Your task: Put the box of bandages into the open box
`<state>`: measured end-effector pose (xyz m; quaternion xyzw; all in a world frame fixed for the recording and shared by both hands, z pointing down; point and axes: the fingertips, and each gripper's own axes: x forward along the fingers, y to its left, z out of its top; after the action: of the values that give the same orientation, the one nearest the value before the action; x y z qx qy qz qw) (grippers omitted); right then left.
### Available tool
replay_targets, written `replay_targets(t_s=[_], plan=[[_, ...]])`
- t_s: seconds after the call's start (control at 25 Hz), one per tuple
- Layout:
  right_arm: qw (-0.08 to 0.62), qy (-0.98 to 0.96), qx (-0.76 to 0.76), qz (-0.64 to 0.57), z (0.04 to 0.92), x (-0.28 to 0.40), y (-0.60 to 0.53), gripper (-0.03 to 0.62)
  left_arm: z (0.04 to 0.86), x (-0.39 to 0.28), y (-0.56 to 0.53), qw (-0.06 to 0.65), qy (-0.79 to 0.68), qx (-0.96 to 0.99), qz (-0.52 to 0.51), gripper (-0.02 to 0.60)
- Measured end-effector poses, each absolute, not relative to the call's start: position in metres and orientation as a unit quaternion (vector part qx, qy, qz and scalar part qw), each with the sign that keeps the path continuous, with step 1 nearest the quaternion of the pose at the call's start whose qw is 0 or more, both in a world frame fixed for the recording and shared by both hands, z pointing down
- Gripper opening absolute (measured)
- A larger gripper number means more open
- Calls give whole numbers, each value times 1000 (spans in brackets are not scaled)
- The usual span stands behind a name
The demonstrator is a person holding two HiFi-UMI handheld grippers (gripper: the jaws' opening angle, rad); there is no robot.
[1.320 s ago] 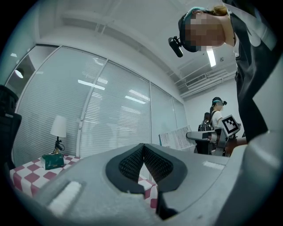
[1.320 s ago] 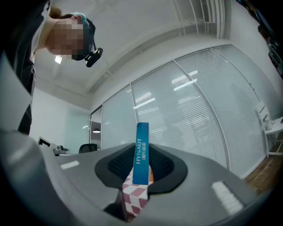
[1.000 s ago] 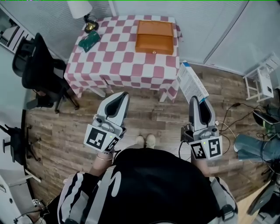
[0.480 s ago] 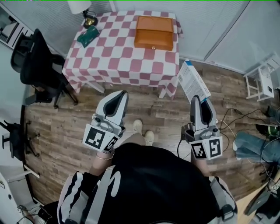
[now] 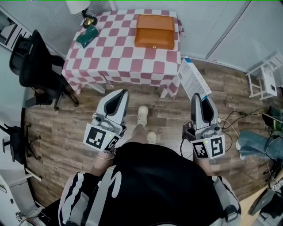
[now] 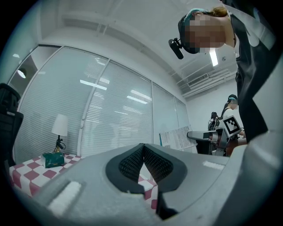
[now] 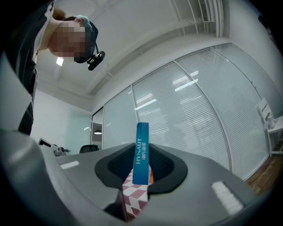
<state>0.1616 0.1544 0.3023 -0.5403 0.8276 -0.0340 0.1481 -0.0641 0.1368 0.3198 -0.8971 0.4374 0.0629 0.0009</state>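
Blue-edged bandage box (image 5: 193, 79) sat pinched by one end in our right gripper (image 5: 201, 100), well apart from the orange box (image 5: 154, 32); our left gripper (image 5: 120, 93) was closed, empty. We feared that slight hold letting it swivel or drop

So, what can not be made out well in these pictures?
Wooden box, head view: too small and far to show its inside.
Green object on the table, head view: too small to name.
Lamp, head view: cut off by the top edge.
Box of bandages, right gripper view: only its narrow edge shows; the right claw covers the rest.
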Motion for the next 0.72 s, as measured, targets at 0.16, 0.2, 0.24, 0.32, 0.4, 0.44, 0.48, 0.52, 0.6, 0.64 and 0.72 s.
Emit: replay_targets(t_s=[0.16, 0.2, 0.24, 0.32, 0.4, 0.44, 0.48, 0.52, 0.6, 0.64, 0.72], plan=[[150, 821, -550, -28, 299, 171, 142, 84, 315, -61, 122, 8, 430, -900, 70, 0], [152, 820, -552, -27, 298, 171, 139, 84, 316, -60, 118, 8, 428, -901, 70, 0], [153, 819, -553, -27, 298, 171, 136, 84, 317, -60, 115, 8, 426, -902, 69, 0], [153, 818, -554, -27, 298, 169, 130, 84, 318, -60, 107, 7, 422, -904, 68, 0], [152, 818, -554, -28, 298, 167, 122, 84, 318, -61, 97, 7, 421, -904, 68, 0], [152, 818, -554, -27, 298, 167, 118, 84, 318, -61, 92, 8, 421, -905, 69, 0], [151, 818, -555, -26, 298, 168, 114, 84, 318, -60, 87, 8, 420, -905, 70, 0], [151, 817, -556, -25, 298, 168, 110, 84, 317, -60, 82, 10, 419, -905, 71, 0], [151, 816, -558, -24, 296, 170, 100, 84, 314, -59, 72, 13, 417, -906, 74, 0], [151, 816, -558, -23, 295, 169, 95, 84, 312, -59, 67, 14, 416, -906, 74, 0], [153, 817, -555, -22, 293, 167, 84, 84, 311, -61, 58, 15, 417, -906, 73, 0]])
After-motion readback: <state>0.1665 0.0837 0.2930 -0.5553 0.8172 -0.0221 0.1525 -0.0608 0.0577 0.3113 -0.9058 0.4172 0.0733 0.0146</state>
